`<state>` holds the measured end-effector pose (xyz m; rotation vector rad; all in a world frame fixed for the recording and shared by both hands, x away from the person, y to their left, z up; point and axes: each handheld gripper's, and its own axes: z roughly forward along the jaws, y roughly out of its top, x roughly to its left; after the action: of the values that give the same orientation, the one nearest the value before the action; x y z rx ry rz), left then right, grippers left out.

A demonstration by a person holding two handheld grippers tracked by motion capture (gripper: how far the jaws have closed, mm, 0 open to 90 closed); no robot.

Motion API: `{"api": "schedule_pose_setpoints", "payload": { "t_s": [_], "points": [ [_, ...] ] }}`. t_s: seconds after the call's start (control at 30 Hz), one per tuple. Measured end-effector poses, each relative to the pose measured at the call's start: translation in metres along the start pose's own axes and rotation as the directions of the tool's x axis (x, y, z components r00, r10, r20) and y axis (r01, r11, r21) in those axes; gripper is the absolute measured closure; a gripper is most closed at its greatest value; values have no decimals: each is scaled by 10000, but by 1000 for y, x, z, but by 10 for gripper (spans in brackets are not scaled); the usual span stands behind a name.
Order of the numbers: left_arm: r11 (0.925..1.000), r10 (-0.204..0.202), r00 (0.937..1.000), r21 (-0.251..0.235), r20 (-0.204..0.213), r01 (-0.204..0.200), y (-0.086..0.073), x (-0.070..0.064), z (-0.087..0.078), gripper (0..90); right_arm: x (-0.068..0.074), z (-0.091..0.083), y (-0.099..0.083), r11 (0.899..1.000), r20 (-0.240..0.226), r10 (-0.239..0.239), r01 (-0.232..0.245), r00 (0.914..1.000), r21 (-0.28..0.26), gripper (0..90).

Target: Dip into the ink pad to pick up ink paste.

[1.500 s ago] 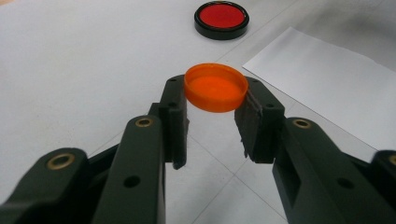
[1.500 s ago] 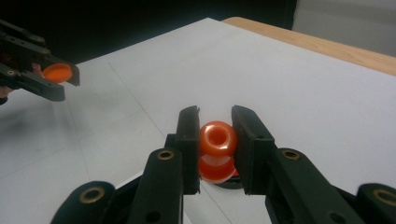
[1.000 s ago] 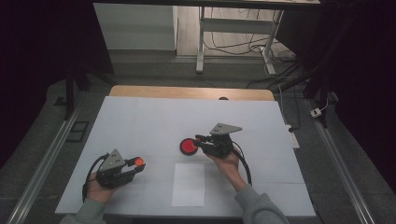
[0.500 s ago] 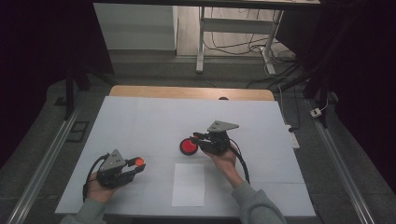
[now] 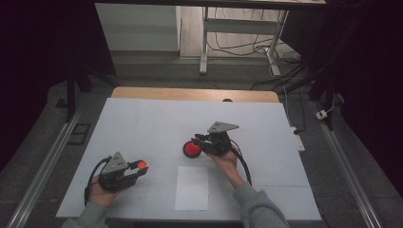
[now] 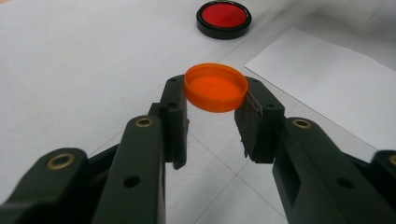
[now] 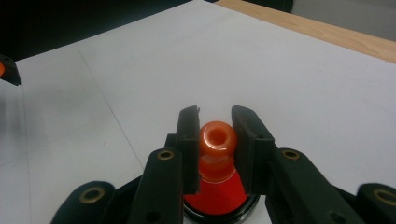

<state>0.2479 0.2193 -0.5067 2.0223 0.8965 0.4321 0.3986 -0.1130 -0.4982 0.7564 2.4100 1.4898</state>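
Observation:
My left gripper (image 5: pixel 137 169) sits near the table's front left, shut on a small orange cap (image 5: pixel 141 165) that it holds flat by the rim (image 6: pixel 215 87). A round red dish with a black rim (image 5: pixel 191 150) lies at mid-table and appears far ahead in the left gripper view (image 6: pixel 223 18). My right gripper (image 5: pixel 198 141) hovers at the dish's right edge. Its jaws (image 7: pixel 215 126) are shut on an orange-red nozzle with a hollow tip (image 7: pixel 217 140), which widens into a red cone just over the dish rim (image 7: pixel 254 201).
A white sheet of paper (image 5: pixel 192 187) lies near the front edge between the two hands, right of the cap in the left gripper view (image 6: pixel 327 88). The white tabletop (image 5: pixel 142 123) has a wooden strip (image 5: pixel 190 93) along its far edge.
My right gripper has drifted slightly left, closer over the red dish. The left gripper and its cap have stayed in place.

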Motion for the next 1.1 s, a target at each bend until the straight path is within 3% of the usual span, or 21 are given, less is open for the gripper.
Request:
{"api": "schedule_pose_setpoints", "payload": {
  "t_s": [1.1],
  "points": [
    [10000, -57, 10000, 62, 43, 57, -1, 1, 1, 648, 5, 22, -8, 9922, 280, -691, 658, 9972, 1056, 723]
  ]
}}
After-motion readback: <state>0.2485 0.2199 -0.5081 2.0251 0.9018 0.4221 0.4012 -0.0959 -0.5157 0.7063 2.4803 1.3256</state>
